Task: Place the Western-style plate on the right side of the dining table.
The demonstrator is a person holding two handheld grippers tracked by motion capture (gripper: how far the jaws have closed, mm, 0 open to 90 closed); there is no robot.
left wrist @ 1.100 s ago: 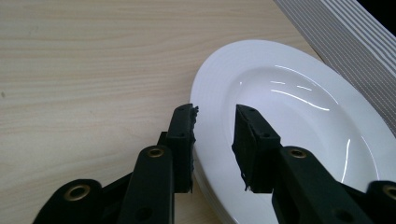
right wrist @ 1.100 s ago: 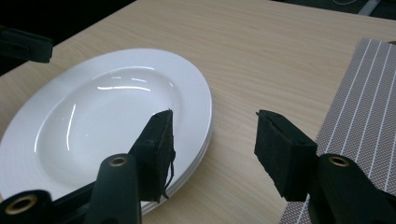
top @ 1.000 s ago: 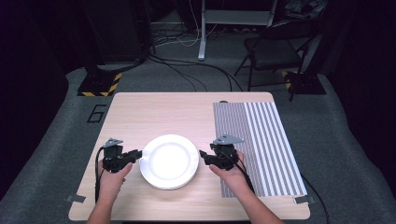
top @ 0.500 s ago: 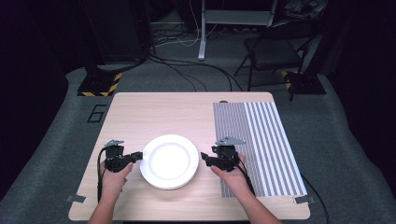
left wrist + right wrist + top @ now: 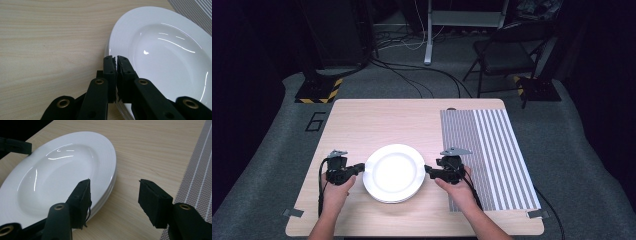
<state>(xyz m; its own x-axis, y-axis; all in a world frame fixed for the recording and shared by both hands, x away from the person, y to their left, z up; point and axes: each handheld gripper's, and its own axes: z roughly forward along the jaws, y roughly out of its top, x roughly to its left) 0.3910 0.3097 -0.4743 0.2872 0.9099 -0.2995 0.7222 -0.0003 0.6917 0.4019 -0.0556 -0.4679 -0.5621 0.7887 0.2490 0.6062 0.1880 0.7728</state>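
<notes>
Here the left gripper (image 5: 116, 58) pinches the plates' (image 5: 175, 50) rim, while the right gripper (image 5: 113, 195) jaws gape beside them

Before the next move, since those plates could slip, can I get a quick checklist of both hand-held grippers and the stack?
1. Left hand-held gripper closed at the plate stack rim: ok; jaws just closed.
2. Rim actually pinched between its pads: cannot tell.
3. Right hand-held gripper gripping the rim: not ok, jaws open; one over the rim, one over the table.
4. Stack flat on the table: ok.
5. Striped mat free of things for setting plates down: ok.
</notes>
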